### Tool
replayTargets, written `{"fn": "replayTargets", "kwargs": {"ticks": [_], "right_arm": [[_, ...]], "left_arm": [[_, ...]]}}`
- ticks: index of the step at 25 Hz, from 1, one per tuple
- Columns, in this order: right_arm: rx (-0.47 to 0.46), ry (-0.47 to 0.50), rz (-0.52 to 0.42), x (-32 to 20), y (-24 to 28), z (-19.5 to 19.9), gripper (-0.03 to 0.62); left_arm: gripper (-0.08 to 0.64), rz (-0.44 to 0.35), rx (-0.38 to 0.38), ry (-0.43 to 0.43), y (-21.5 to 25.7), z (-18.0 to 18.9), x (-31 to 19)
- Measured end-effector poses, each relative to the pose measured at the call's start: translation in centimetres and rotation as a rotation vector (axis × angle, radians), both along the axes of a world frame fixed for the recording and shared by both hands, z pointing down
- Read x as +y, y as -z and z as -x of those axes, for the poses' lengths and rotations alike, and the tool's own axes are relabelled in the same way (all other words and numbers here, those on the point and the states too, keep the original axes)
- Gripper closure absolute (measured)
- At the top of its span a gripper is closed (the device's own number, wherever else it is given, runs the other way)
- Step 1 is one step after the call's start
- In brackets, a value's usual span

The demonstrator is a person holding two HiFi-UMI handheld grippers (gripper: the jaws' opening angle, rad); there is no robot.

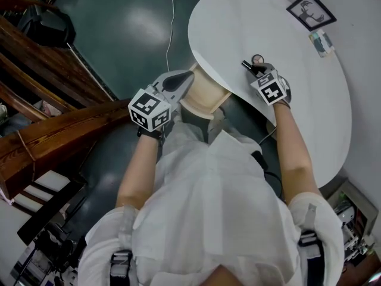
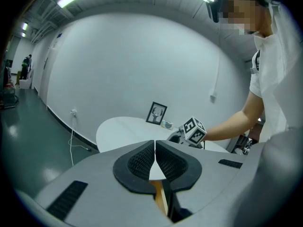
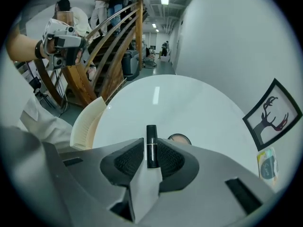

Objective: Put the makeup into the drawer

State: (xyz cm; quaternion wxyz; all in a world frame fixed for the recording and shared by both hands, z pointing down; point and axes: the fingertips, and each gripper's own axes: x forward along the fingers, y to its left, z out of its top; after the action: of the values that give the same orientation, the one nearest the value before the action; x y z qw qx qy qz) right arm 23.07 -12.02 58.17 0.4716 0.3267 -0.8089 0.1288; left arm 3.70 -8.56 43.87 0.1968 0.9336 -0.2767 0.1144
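Right claw (image 3: 151, 143) is pointing steeply down at the table (image 3: 189, 98) with its jaws slightly apart. A black lipstick (image 3: 151, 150) is sitting in the gap, with its far end poking out past the tips. The pads are running close along both sides of the tube, but no squeeze is showing, so I'm reading it as straddling, not gripping. The lipstick is lying near the table's near edge.

A round compact (image 3: 179, 138) is lying on the table just beside the lipstick's far end, on its right in the right gripper view. Whether the two are touching isn't clear.

Left claw (image 2: 155, 144) is pointing roughly level with its jaw tips pressed together and nothing between them. In the head view it's hanging just beside the left side of the drawer (image 1: 205, 97). I can't tell if it's contacting it.

The cream drawer is sticking out from under the table's rim, between the two claws. Nothing is showing inside it from these angles.

At the table's far side a framed deer print (image 3: 272, 112) is leaning against the wall, with a small teal packet (image 3: 267, 164) lying next to it. Both are sitting well apart from the makeup. A wooden staircase (image 3: 118, 46) is running along beyond the table.
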Motion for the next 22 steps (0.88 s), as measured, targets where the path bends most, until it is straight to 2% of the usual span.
{"fn": "replayTargets", "kwargs": {"ticks": [9,22], "right_arm": [[0.130,0.072,0.038,-0.1,-1.4,0.2,0.503],[0.142,0.052,0.054,-0.8,-1.9,0.8,0.505]], "left_arm": [[0.541,0.012,0.011,0.022,-0.3,0.8,0.4],[0.541,0.012,0.017,0.053,-0.5,2.2,0.6]]}}
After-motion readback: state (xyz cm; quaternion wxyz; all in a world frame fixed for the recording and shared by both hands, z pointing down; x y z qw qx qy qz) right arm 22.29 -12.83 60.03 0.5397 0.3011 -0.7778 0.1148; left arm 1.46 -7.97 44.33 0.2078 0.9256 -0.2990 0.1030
